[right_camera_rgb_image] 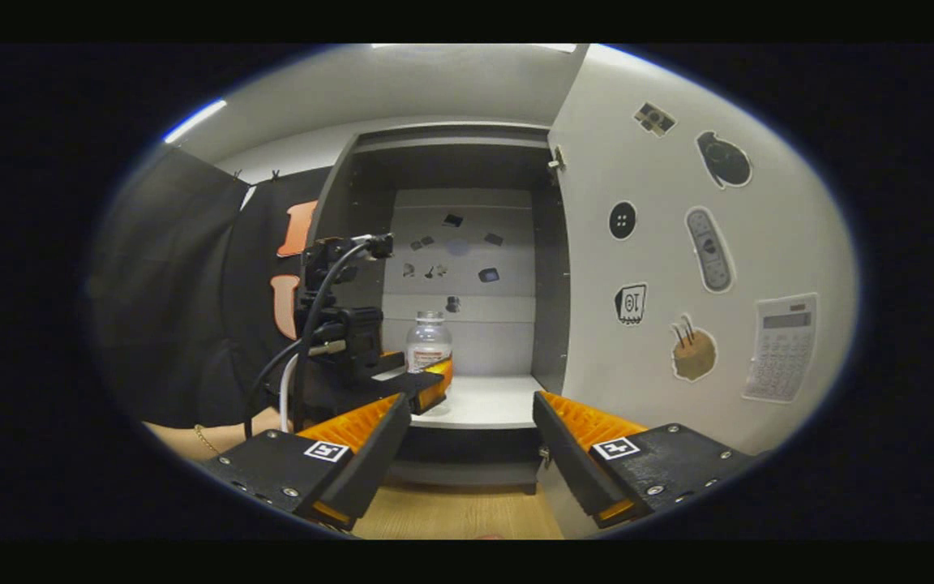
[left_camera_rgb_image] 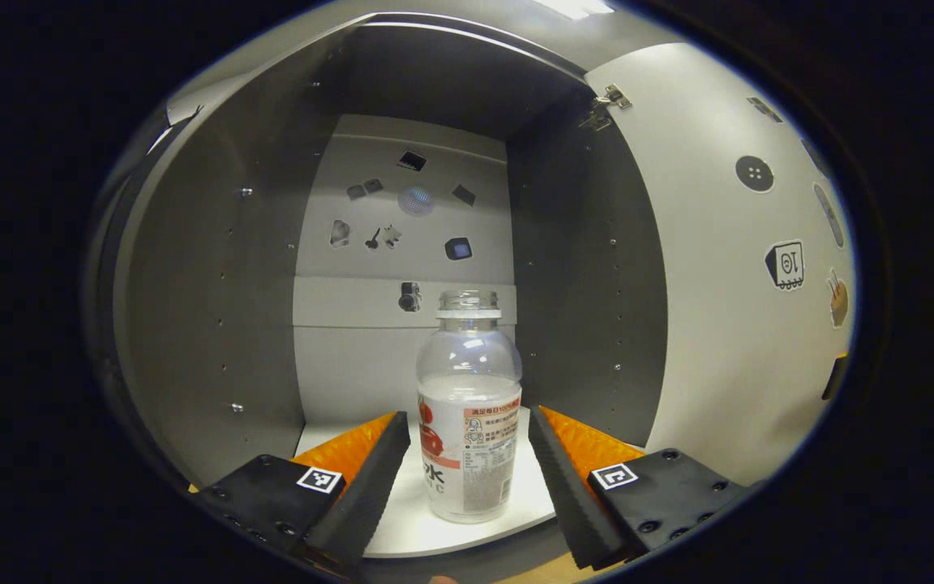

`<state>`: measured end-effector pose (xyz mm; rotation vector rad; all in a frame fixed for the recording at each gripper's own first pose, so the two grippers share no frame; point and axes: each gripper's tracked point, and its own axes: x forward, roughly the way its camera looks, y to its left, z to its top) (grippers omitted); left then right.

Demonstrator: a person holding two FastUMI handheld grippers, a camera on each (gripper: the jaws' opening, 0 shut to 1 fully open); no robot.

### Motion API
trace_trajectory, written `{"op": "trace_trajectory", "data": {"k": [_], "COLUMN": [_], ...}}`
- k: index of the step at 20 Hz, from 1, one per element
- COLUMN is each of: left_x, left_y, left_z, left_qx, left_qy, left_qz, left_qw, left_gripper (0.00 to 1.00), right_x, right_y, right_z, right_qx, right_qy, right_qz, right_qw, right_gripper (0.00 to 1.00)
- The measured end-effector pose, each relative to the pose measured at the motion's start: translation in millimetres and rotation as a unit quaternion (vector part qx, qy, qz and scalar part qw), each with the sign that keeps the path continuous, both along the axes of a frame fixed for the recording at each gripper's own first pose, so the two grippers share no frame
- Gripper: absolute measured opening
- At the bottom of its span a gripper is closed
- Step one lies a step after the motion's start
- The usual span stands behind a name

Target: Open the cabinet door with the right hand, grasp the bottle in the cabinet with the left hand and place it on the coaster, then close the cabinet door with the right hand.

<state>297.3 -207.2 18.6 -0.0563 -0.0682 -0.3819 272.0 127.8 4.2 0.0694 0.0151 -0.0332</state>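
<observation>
Open cabinet (left_camera_rgb_image: 207, 308) with door (left_camera_rgb_image: 726, 308) swung out to the right, stickers dotted over its inner face. On the white shelf (left_camera_rgb_image: 426, 519), an upright clear bottle (left_camera_rgb_image: 468, 405), no cap on, labelled lower half. Left claw (left_camera_rgb_image: 468, 442) spread wide, one finger either side of the bottle, neither touching. In the right gripper view, right claw (right_camera_rgb_image: 472, 422) spread wide and holding nothing, back from the cabinet above a wooden table (right_camera_rgb_image: 451, 511), the door beside it
</observation>
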Motion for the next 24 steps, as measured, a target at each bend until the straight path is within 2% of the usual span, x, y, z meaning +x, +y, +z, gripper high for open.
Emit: {"op": "trace_trajectory", "data": {"k": [2, 3, 4, 7, 8, 9, 11, 12, 15, 17, 18, 19, 21, 22, 24], "left_x": [9, 13, 18, 21, 21, 20, 22, 21, 18, 11, 6, 2, -14, -24, -44], "left_y": [-4, -5, -6, -12, -13, -12, -11, -11, -5, 2, 5, 7, 17, 22, 33], "left_z": [-1, 0, -1, -2, -2, -2, -1, -1, 1, 4, 7, 11, 16, 17, 19], "left_qx": [0.003, 0.004, 0.006, 0.007, 0.008, 0.008, 0.009, 0.01, 0.007, 0.006, 0.005, 0.006, 0.012, 0.015, 0.016], "left_qy": [0.002, 0.002, 0.002, 0.003, 0.003, 0.003, 0.002, 0.002, -0.001, -0.003, -0.007, -0.011, -0.018, -0.022, -0.026], "left_qz": [0.003, 0.001, 0.002, 0.003, 0.004, 0.006, 0.008, 0.008, 0.021, 0.026, 0.029, 0.033, 0.041, 0.047, 0.056], "left_qw": [1.0, 1.0, 1.0, 1.0, 1.0, 1.0, 1.0, 1.0, 1.0, 1.0, 1.0, 0.999, 0.999, 0.999, 0.998], "left_gripper": [0.96, 0.96, 0.96, 0.96, 0.89, 0.87, 0.84, 0.83, 0.83, 0.82, 0.82, 0.82, 0.82, 0.82, 0.82], "right_x": [4, 6, 8, 8, 10, 10, 11, 10, 9, 5, 2, 1, -3, -6, -13], "right_y": [-4, -5, -8, -14, -15, -15, -15, -15, -12, -7, -5, -4, 1, 5, 13], "right_z": [-2, -3, -4, -3, -3, -3, -4, -5, -7, -6, -6, -5, -7, -9, -13], "right_qx": [0.003, 0.003, 0.002, -0.01, -0.014, -0.016, -0.02, -0.021, -0.025, -0.027, -0.027, -0.029, -0.031, -0.031, -0.031], "right_qy": [0.002, 0.002, 0.003, 0.004, 0.003, 0.004, 0.006, 0.008, 0.01, 0.008, 0.007, 0.006, 0.01, 0.011, 0.013], "right_qz": [0.002, 0.003, 0.003, 0.0, 0.0, 0.001, 0.004, 0.006, 0.015, 0.021, 0.024, 0.027, 0.036, 0.042, 0.054], "right_qw": [1.0, 1.0, 1.0, 1.0, 1.0, 1.0, 1.0, 1.0, 1.0, 0.999, 0.999, 0.999, 0.999, 0.999, 0.998], "right_gripper": [0.94, 0.97, 0.94, 0.94, 0.94, 0.94, 0.94, 0.9, 0.94, 0.94, 0.97, 0.94, 0.97, 0.9, 0.93]}}
